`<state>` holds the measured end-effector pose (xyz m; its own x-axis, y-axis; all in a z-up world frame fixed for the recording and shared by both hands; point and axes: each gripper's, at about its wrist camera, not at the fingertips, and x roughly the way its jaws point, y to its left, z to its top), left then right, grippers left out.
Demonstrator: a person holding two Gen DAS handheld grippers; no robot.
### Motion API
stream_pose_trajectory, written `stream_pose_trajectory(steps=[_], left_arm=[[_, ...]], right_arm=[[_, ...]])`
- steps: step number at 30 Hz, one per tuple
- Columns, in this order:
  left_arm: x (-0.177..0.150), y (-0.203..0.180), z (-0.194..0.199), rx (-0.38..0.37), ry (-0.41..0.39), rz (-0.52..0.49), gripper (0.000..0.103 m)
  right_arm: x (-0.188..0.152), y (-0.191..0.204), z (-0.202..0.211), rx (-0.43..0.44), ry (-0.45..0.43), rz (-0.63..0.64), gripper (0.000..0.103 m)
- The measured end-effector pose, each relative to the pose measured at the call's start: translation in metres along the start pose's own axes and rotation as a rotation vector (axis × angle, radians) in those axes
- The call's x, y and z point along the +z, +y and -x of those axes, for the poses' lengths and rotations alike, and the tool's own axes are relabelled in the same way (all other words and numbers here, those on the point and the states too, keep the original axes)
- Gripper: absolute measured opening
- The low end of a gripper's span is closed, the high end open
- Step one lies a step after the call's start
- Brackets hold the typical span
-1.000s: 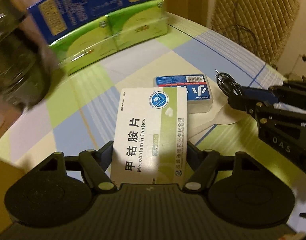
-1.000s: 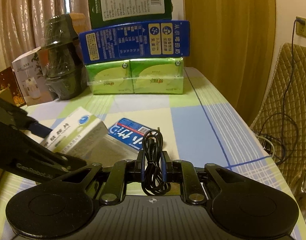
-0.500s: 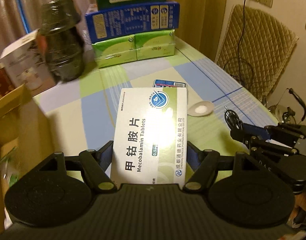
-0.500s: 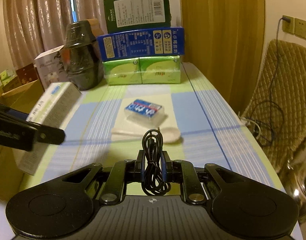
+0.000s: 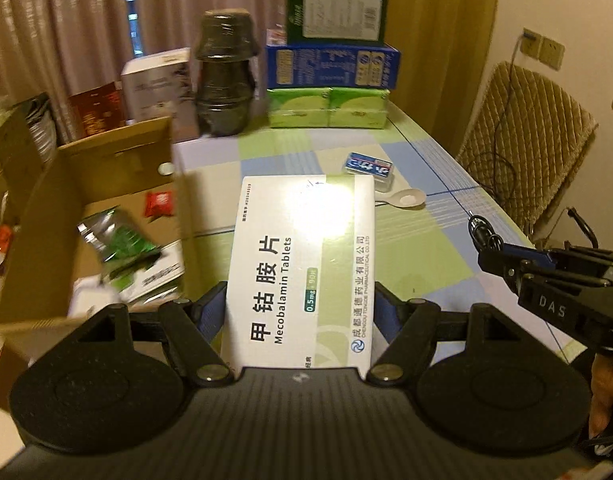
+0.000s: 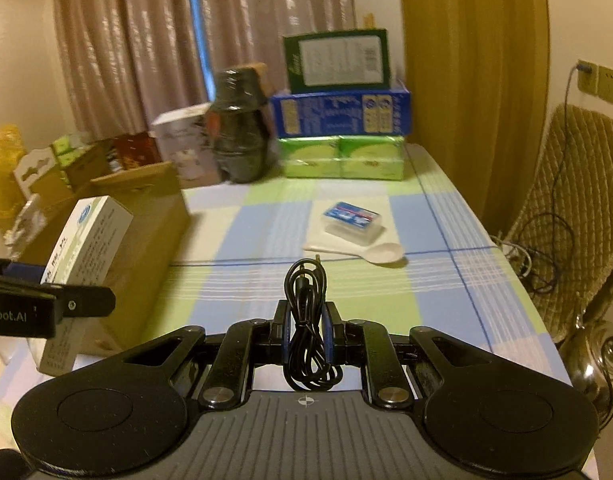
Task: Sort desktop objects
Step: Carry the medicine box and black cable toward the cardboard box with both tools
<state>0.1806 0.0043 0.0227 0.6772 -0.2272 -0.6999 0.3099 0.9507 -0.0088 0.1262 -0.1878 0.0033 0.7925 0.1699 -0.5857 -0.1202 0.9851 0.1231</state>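
My left gripper (image 5: 302, 312) is shut on a white and green Mecobalamin tablet box (image 5: 302, 268), held in the air above the table's near left part. The box also shows in the right wrist view (image 6: 82, 264). My right gripper (image 6: 306, 332) is shut on a coiled black cable (image 6: 306, 320), held above the near table; it shows at the right of the left wrist view (image 5: 484, 236). A small blue-labelled clear case (image 6: 352, 222) and a white spoon (image 6: 382, 254) lie mid-table. An open cardboard box (image 5: 90, 216) stands left of the table.
The cardboard box holds a green foil packet (image 5: 118, 240) and a red packet (image 5: 159, 204). At the table's far end stand green packs (image 6: 340, 158), a blue carton (image 6: 340, 114), a dark green box (image 6: 338, 60) and a dark wrapped jar (image 6: 238, 140). A padded chair (image 6: 578, 208) is at right.
Both grippers have pulled back and risen from the table with their loads. The left view has swung left, so the open cardboard box has come into sight.
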Motion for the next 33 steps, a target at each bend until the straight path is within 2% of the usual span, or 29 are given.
stream_pose_trajectory(steps=[6, 18, 27, 33], left_arm=[[-0.022, 0.012, 0.039, 0.050, -0.021, 0.047, 0.070], [-0.055, 0.042, 0.077, 0.112, -0.025, 0.135, 0.070], [-0.061, 0.053, 0.091, 0.131, -0.037, 0.162, 0.070], [-0.065, 0.064, 0.096, 0.182, -0.033, 0.157, 0.070]], right_arm=[[0.002, 0.026, 0.022, 0.048, -0.028, 0.032, 0.013], [-0.001, 0.058, 0.040, 0.109, -0.044, 0.078, 0.013], [-0.005, 0.072, 0.041, 0.138, -0.035, 0.105, 0.013], [-0.007, 0.086, 0.041, 0.168, -0.031, 0.126, 0.013]])
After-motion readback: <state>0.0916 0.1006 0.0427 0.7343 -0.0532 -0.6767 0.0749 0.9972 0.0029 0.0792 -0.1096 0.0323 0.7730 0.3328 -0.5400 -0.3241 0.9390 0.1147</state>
